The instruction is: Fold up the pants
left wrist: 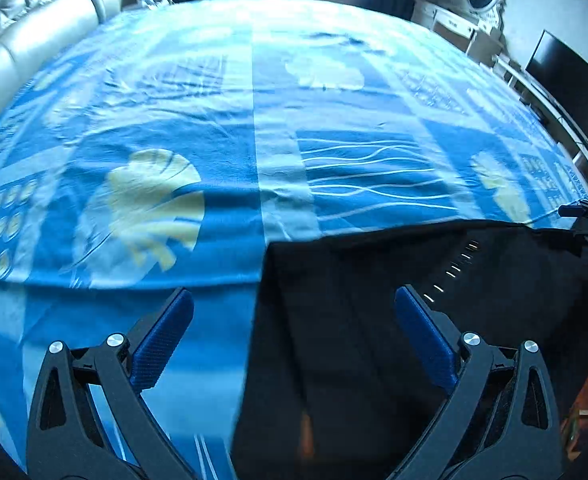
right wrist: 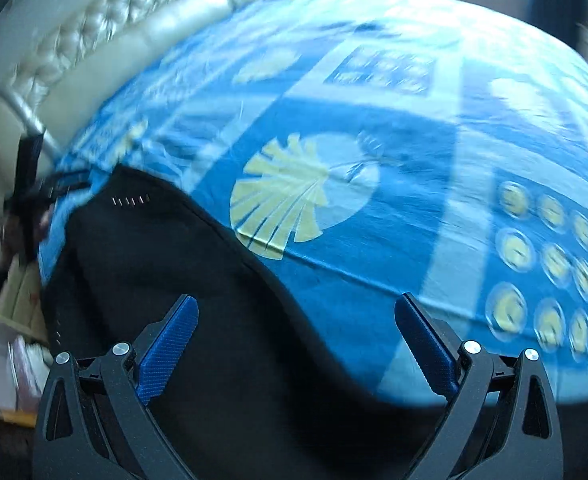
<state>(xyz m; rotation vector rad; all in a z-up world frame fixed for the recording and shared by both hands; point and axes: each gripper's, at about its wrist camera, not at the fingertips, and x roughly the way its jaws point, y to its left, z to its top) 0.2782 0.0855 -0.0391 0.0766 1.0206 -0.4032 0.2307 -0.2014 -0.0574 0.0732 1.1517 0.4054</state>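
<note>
Barely started from what I see: the black pants (left wrist: 434, 320) drape over the near edge of the bed (left wrist: 254, 120), no fold visible yet. My left gripper (left wrist: 294, 316) and right gripper (right wrist: 296, 320) both have jaws apart, holding nothing. Only the left view shows the TV (left wrist: 570, 88); the right view is blurry.

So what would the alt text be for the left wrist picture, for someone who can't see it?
Black pants lie at the near edge of a bed, on a blue sheet with pale shell prints. The open left gripper hovers over them, holding nothing. A padded headboard stands far left, a dark screen far right.
</note>
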